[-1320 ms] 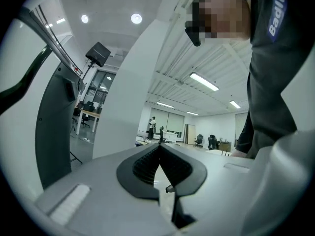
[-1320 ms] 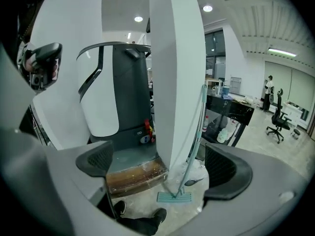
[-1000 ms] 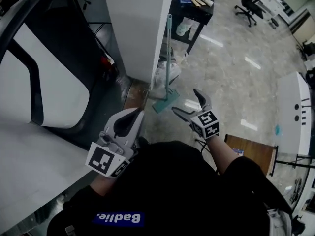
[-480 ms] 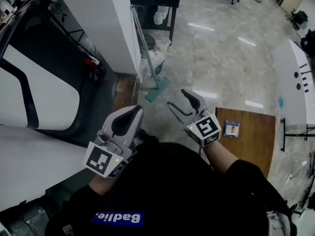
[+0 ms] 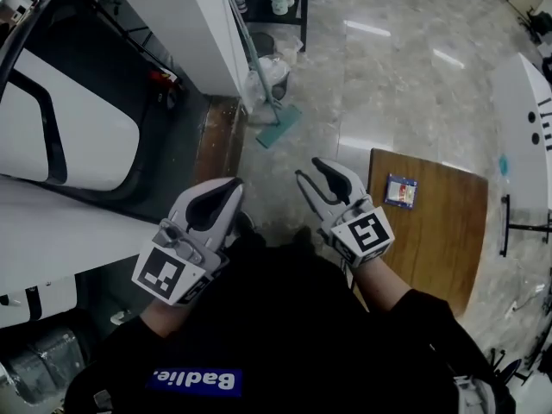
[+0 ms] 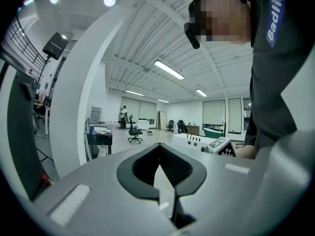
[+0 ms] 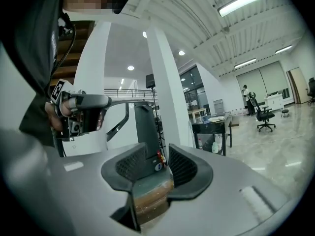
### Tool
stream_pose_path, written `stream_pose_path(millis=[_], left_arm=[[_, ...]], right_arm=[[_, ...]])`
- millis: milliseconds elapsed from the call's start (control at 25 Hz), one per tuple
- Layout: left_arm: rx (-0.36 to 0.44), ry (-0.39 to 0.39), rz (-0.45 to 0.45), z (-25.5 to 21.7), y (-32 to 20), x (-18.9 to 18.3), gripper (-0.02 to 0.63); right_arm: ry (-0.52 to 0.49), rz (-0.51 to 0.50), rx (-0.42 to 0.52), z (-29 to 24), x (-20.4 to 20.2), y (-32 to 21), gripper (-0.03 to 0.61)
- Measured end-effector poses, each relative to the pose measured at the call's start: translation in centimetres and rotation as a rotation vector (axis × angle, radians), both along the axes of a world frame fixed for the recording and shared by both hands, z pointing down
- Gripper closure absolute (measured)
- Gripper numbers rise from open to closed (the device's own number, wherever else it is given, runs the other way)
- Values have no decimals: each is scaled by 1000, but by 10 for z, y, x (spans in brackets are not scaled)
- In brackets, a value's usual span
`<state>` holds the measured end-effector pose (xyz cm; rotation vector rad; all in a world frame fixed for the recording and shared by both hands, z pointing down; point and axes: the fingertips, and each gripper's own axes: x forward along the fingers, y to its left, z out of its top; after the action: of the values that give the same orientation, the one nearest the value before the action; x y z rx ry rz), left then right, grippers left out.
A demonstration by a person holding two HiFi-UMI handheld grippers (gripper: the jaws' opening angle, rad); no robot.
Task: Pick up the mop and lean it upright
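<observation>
While the mop [image 5: 278,128] leans on the far pillar [image 5: 190,15], it looks light, long and tippy, best gripped mid-handle. The left gripper [image 5: 229,188] is closed and empty. The right gripper [image 5: 311,171] has just been closing, its jaws slightly apart with nothing between them.

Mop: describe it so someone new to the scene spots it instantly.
Find the big white pillar at the head view's top left. At its floor corner, beside a crumpled white plastic bag, the mop leans on the pillar. It's the only long pale pole ending in a flat teal rectangular head.
</observation>
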<state>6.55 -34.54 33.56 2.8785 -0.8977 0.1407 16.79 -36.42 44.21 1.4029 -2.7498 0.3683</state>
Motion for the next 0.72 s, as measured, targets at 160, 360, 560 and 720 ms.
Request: stream_pose_path(millis=[160, 360, 560, 720], left_arm=[[11, 18, 36, -4, 15, -1, 595], [28, 74, 104, -10, 33, -24, 595], [29, 104, 156, -5, 48, -69, 595], [8, 108, 200, 8, 61, -98, 595]], right_arm=[[24, 17, 42, -15, 3, 19, 468], [3, 76, 49, -51, -29, 42, 506], [28, 119, 30, -63, -82, 73, 561], [35, 171, 38, -67, -116, 97, 574]])
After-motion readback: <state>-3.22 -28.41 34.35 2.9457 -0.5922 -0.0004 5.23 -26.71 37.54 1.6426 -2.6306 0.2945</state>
